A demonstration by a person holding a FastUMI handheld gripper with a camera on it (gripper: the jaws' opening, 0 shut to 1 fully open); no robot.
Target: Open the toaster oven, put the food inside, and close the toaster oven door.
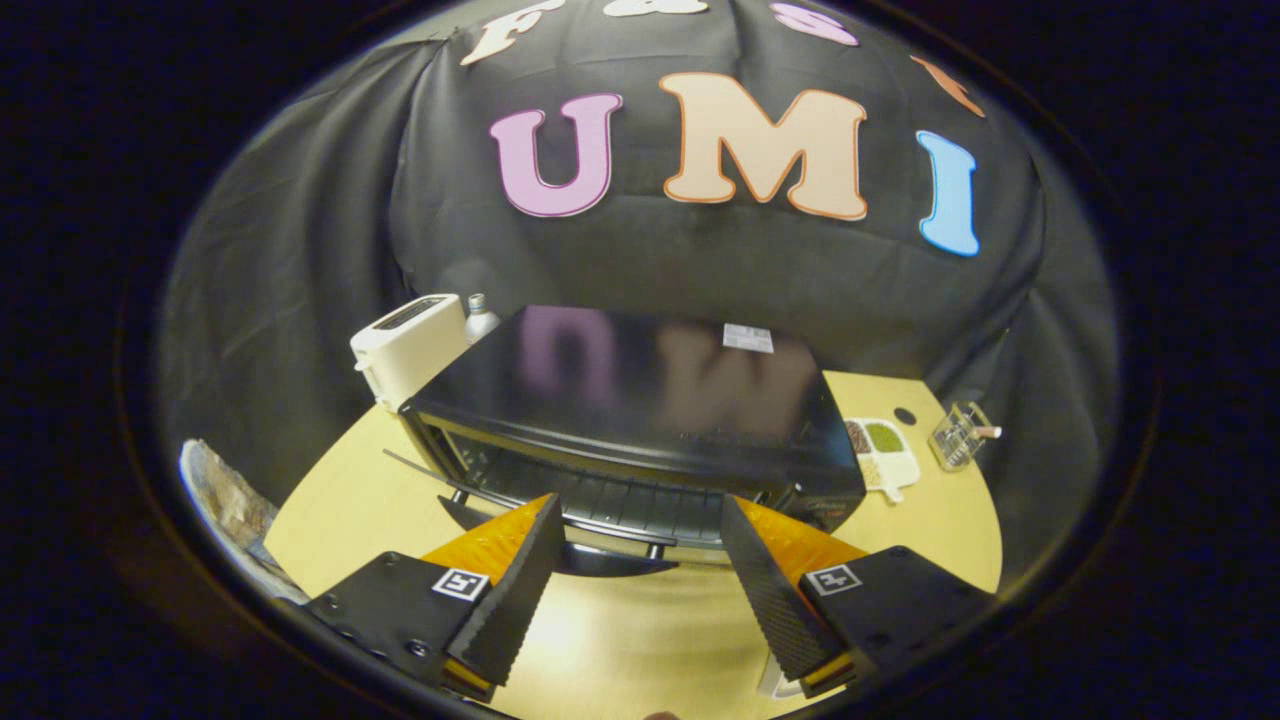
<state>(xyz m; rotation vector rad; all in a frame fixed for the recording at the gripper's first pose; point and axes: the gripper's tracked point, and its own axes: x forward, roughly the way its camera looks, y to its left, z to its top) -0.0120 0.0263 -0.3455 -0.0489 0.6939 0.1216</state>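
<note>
A black toaster oven (640, 385) stands on the yellow table (340, 500), just ahead of my fingers. Its glass door (470, 500) hangs open, folded down toward me, with the dark handle (600, 562) lying low between my fingers. Inside the oven the wire rack (620, 498) shows, and I see no food on it. My gripper (640, 505) is open, with its fingers spread wide in front of the oven mouth and nothing between them. A small white edge (775, 686) peeks out under the right finger; I cannot tell what it is.
A white toaster (410, 345) and a small bottle (480, 318) stand behind the oven's left corner. To the right of the oven lie a white divided dish (885, 452) with spices and a clear container (960, 435). A patterned object (225, 505) sits off the table's left edge.
</note>
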